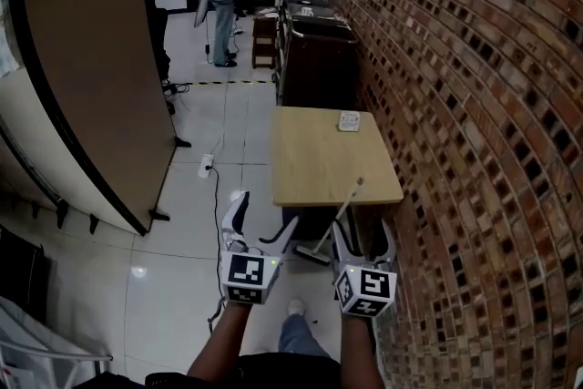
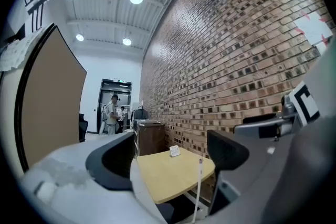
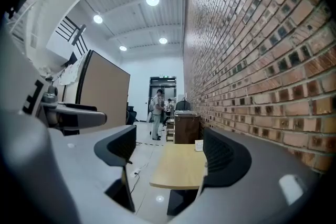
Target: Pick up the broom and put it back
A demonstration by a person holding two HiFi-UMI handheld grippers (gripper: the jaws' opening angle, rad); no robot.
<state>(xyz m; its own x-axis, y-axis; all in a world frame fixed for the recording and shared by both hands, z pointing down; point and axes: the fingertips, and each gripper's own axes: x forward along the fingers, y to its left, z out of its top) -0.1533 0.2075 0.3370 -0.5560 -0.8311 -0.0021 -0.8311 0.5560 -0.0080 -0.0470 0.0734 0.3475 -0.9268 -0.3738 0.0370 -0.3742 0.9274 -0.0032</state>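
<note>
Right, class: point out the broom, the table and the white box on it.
broom (image 1: 341,214), head view, mid-handle.
table (image 1: 314,155), head view, bare top.
white box (image 1: 349,120), head view, its centre.

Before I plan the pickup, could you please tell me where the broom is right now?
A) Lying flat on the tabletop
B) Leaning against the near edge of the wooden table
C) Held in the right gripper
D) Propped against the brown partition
B: the broom stands on the floor with its handle tilted against the near edge of the table, while the right gripper is open and empty.
</note>
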